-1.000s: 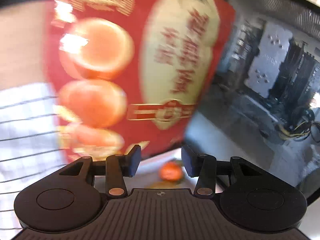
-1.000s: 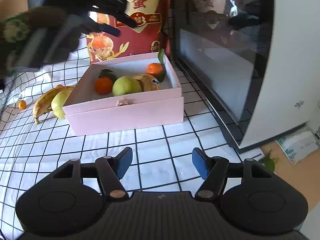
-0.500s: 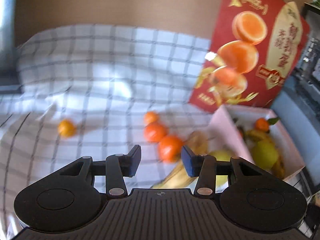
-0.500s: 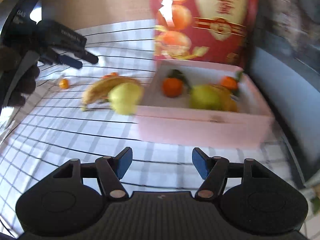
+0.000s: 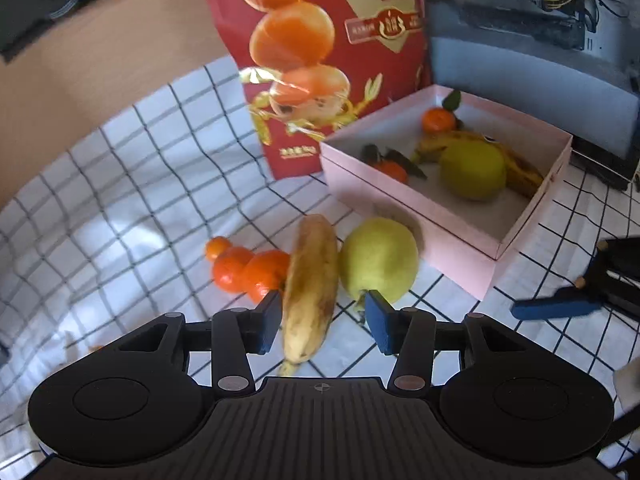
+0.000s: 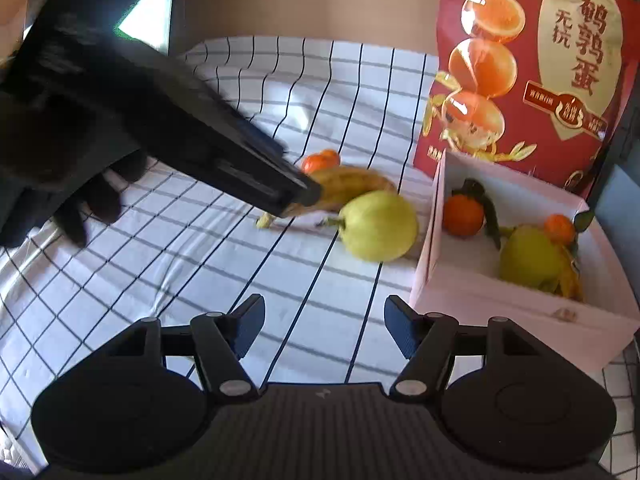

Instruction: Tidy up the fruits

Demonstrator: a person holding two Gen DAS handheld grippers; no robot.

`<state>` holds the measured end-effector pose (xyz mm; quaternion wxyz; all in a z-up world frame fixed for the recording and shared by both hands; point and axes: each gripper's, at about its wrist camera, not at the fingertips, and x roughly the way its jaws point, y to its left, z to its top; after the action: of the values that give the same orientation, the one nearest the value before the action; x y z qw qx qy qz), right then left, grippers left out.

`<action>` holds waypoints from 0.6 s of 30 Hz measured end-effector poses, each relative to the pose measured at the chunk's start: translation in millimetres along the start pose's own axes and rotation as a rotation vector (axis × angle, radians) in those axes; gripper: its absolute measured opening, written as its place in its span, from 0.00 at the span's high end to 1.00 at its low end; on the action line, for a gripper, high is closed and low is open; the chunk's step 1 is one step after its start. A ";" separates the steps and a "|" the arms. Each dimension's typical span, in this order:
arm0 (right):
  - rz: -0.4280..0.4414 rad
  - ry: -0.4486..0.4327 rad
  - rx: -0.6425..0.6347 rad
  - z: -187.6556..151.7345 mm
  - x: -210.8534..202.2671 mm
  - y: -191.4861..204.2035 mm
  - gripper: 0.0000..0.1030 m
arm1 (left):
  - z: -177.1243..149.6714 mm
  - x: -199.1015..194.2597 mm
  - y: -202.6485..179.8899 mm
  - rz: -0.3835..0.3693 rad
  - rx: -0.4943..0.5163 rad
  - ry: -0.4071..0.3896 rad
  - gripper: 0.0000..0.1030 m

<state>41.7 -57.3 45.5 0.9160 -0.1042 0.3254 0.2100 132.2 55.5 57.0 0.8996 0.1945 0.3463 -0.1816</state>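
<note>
A spotted banana (image 5: 310,280) lies on the checked cloth beside a green pear-like fruit (image 5: 378,264) and a few small oranges (image 5: 248,272). My left gripper (image 5: 320,320) hovers low over the banana's stem end. Its jaws are opening, with the banana between them and a gap on the right side. The right wrist view shows that left gripper (image 6: 280,188) in a dark-gloved hand (image 6: 60,140), its tip at the banana (image 6: 352,184). My right gripper (image 6: 324,328) stands open and holds nothing, short of the green fruit (image 6: 378,226). The pink box (image 5: 460,236) holds two tangerines, a green fruit and a banana.
A tall red snack bag (image 6: 532,60) stands behind the pink box (image 6: 520,304). A dark appliance front (image 5: 520,60) sits right of the box. One blue finger of the right gripper (image 5: 552,308) shows at the right edge. White checked cloth (image 6: 200,260) spreads to the left.
The left view swung off the red bag, across the cloth, and down onto the banana, and its jaws stand wider. The right view turned left from the box toward the loose fruit.
</note>
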 end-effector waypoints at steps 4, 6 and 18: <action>-0.018 0.024 0.029 -8.8 -2.5 -2.2 0.35 | 0.6 10.3 17.3 -0.021 -0.059 0.020 0.51; -0.033 0.032 0.047 -11.7 -3.4 -5.5 0.35 | 0.1 16.6 27.8 -0.047 -0.088 0.039 0.51; -0.059 0.062 0.069 -17.0 -3.3 -12.1 0.35 | -9.0 23.6 43.7 -0.136 -0.209 0.054 0.60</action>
<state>35.5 -74.7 35.2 0.9144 -0.0884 0.3573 0.1684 163.7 92.8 44.3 0.8910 0.0808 0.3995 -0.1999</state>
